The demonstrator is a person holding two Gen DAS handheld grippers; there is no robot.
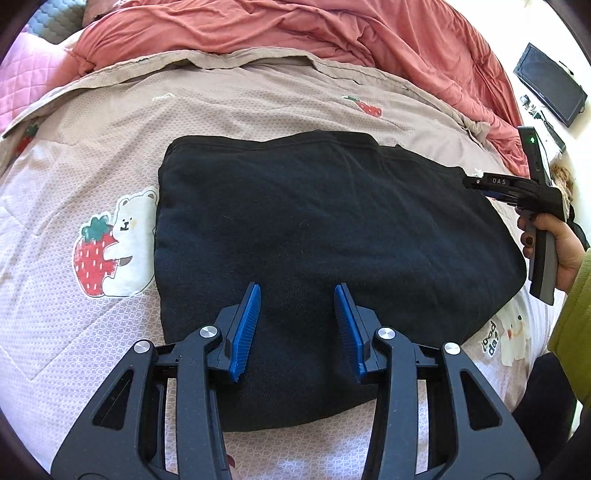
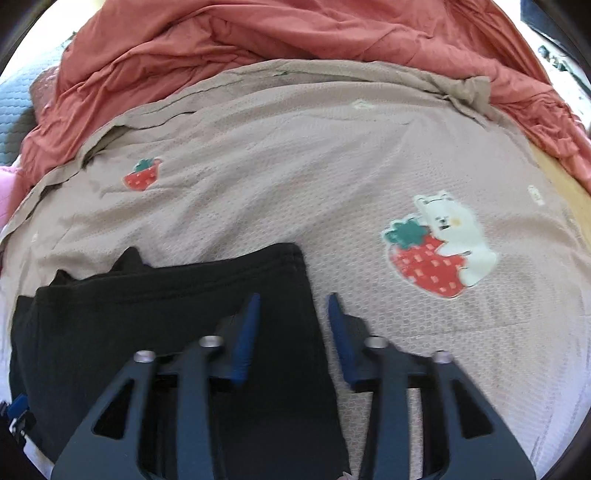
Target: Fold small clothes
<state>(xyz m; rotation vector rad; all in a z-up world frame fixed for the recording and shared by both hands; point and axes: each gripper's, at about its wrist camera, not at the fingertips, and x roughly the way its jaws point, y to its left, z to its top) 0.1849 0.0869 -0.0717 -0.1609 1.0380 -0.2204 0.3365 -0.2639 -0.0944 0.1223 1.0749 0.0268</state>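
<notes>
The black knitted cotton garment (image 1: 314, 229), already folded into a broad rounded block, lies flat on the pale pink waffle-textured bed cover with strawberry and white bear prints (image 1: 92, 314). Its near edge is hidden under the left gripper's arms in the left wrist view, and in the right wrist view (image 2: 166, 325) its lower part is cut off by the picture border and by the gripper body. That view is blurred, so the seams and the small raised corner at the garment's far left edge are hard to make out.

The left gripper (image 1: 297, 295) hovers over the near middle of the garment with its blue ribbed fingers (image 1: 245, 328) spread wide and nothing between them; I cannot tell if the tips touch the cloth. The right gripper (image 2: 291, 306) also stands wide open and holds nothing, its tips over the garment's right edge, one finger above the black cloth and the other above the bed cover. In the left wrist view the right gripper (image 1: 480, 184) is at the garment's far right corner, seen from the side.

Behind the bed cover lies a crumpled coral-red quilt (image 1: 295, 29).
</notes>
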